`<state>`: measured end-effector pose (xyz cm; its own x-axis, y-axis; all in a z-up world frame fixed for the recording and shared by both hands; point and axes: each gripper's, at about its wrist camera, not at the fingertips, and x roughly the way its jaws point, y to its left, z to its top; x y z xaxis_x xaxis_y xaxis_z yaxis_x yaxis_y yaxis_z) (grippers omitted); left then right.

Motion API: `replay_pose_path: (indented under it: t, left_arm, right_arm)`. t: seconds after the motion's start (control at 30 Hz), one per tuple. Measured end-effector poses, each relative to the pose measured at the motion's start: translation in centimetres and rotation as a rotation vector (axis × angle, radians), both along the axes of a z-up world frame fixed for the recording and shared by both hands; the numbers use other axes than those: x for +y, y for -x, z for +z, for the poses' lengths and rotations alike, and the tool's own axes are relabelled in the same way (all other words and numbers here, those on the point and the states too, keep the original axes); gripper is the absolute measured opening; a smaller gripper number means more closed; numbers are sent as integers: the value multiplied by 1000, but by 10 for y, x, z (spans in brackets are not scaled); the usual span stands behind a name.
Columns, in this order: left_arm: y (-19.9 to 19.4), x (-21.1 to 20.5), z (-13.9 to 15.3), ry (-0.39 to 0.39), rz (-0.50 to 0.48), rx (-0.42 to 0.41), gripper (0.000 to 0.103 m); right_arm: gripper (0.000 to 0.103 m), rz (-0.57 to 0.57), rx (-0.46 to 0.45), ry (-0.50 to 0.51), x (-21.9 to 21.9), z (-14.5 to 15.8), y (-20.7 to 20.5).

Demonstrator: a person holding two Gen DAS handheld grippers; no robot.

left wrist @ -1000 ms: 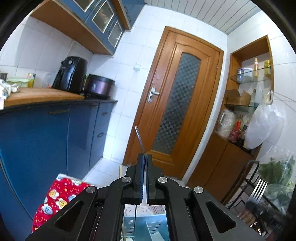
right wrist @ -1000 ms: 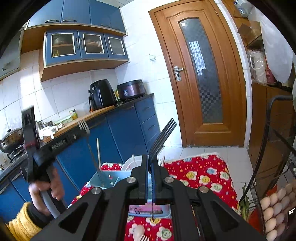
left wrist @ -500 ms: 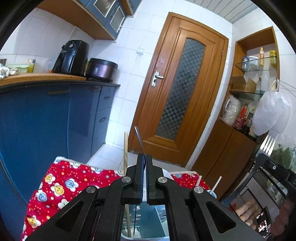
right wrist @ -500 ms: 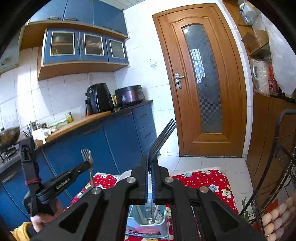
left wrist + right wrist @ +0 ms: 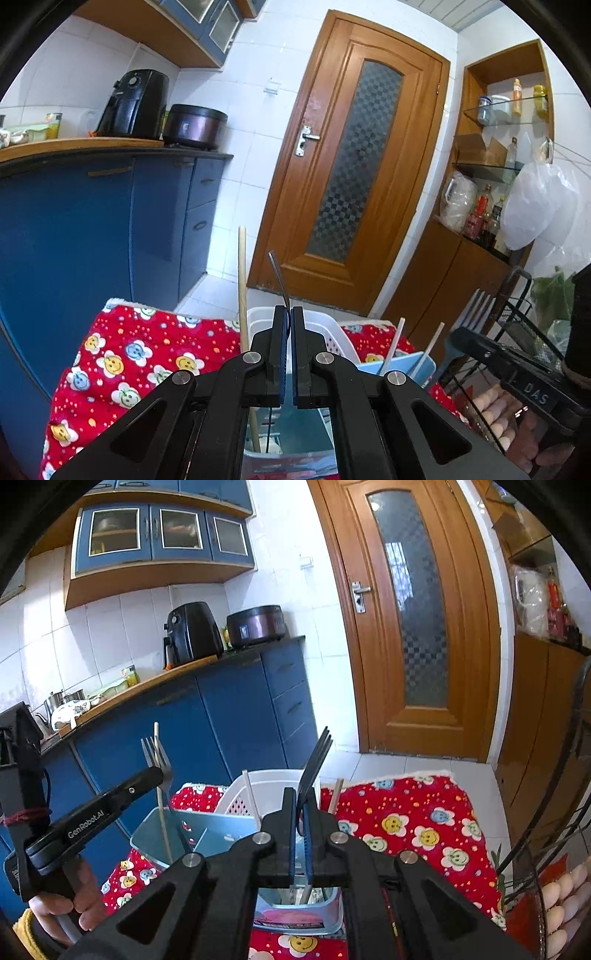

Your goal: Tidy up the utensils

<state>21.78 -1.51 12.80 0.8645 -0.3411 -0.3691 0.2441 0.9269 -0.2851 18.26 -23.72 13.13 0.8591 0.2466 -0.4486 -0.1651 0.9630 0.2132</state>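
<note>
right wrist view — dark fork (image 5: 314,764) upright, tines up, silver fork (image 5: 157,757) likewise

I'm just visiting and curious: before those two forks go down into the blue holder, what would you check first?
1. Left gripper shut on its fork: ok.
2. Right gripper shut on the dark fork: ok.
3. Forks stand tines up, handles down: ok.
4. Blue holder below both grippers: ok.
5. Chopstick beside the left fork may get in the way: cannot tell.
6. Free slot for the right fork: cannot tell.
</note>
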Motion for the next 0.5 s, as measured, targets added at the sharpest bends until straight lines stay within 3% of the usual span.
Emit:
replay_pose_path:
  t: [0.17,0.33,0.5]
  left_arm:
    - [3,0,-4,6,-17,23,1]
    - [8,2,-4,1,-18,31,7]
    - [12,4,1,-7,-21,31,13]
  right_arm:
    - [7,8,27,-27,-1,-6,-2]
    - [26,3,22,-59,-6,-5,1]
    - [30,-1,6,-77,-10,1,7]
